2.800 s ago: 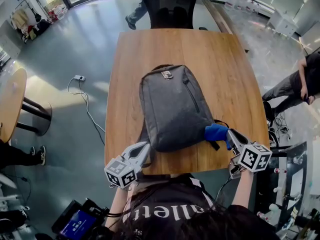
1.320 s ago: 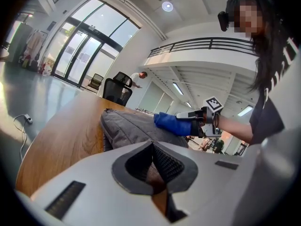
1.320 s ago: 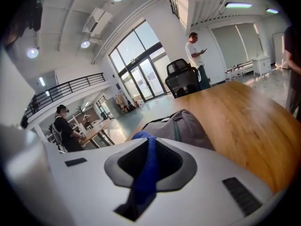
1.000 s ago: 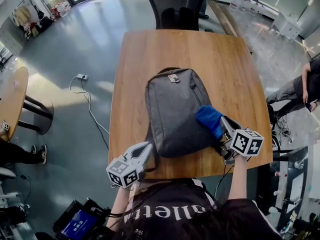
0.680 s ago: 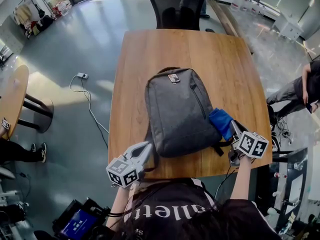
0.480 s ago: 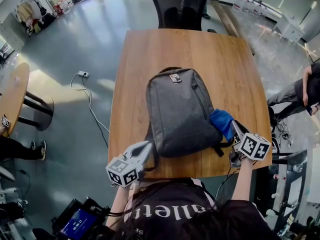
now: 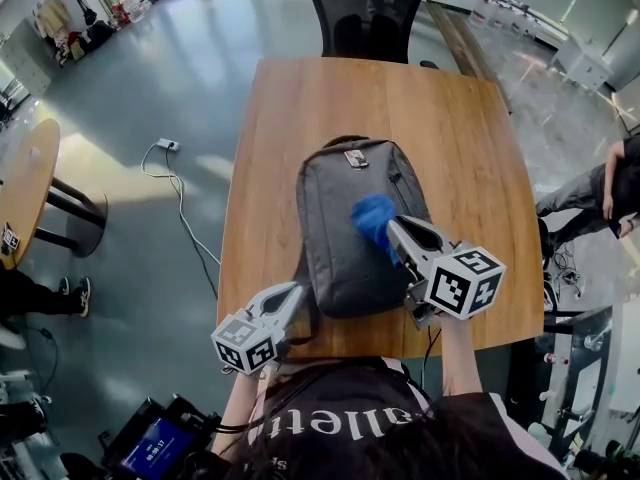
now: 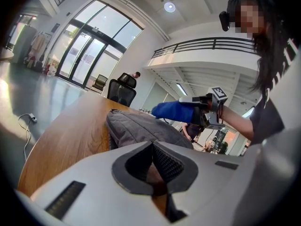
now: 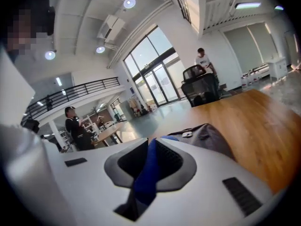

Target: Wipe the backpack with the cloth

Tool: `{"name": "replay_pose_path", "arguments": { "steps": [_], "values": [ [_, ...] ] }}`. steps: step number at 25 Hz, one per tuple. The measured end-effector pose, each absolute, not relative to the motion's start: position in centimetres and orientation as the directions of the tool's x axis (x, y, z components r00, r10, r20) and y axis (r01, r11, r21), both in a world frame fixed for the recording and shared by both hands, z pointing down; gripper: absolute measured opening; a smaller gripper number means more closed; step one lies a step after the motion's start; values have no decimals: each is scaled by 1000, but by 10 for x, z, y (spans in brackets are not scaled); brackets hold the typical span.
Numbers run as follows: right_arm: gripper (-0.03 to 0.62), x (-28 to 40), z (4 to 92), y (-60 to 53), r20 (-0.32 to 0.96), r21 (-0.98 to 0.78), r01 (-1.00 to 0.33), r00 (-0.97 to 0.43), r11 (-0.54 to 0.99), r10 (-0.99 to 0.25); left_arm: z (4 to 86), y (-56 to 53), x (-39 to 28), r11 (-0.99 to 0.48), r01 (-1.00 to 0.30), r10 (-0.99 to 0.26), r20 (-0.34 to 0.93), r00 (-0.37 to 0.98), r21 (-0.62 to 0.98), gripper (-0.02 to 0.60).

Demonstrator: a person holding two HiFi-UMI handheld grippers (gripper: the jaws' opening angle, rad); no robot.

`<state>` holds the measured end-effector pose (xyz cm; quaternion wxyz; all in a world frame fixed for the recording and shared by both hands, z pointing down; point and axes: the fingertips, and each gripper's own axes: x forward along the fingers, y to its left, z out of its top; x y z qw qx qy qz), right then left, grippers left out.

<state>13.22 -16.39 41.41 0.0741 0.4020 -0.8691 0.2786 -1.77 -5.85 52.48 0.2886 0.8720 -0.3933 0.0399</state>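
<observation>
A grey backpack [image 7: 340, 233] lies flat on the wooden table [image 7: 300, 98], its top handle pointing away from me. My right gripper [image 7: 392, 230] is shut on a blue cloth [image 7: 372, 216] over the middle of the backpack. In the left gripper view the blue cloth [image 8: 174, 111] hangs a little above the backpack [image 8: 141, 126]. The cloth [image 9: 146, 173] fills the right gripper [image 9: 150, 147] jaws. My left gripper [image 7: 290, 294] sits at the backpack's near left corner by the table's front edge. Its jaws [image 8: 153, 145] are shut with nothing between them.
A black office chair [image 7: 365, 8] stands at the table's far end. A round wooden table [image 7: 20, 198] is at the left, with a cable [image 7: 165, 178] lying on the floor. A seated person [image 7: 600, 183] is at the right.
My right gripper has carried the cloth from the backpack's right edge to over its middle, and lifted. The left gripper has stayed put.
</observation>
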Motion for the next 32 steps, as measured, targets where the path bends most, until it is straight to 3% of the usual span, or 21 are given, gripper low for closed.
{"name": "replay_pose_path", "arguments": {
  "steps": [5, 10, 16, 32],
  "values": [
    [58, 32, 442, -157, 389, -450, -623, -782, 640, -487, 525, -60, -18, -521, -710, -667, 292, 685, 474, 2],
    [58, 3, 473, -156, 456, -444, -611, -784, 656, -422, 528, -58, -21, -512, -714, -671, 296, 679, 478, 2],
    [58, 35, 478, -172, 484, -423, -676, -732, 604, -480, 531, -60, -27, -513, -710, -666, 298, 684, 482, 2],
    [58, 220, 475, -191, 518, -355, -877, -473, 324, -713, 524, -58, -9, -555, -683, -631, 294, 717, 475, 2]
  ]
}}
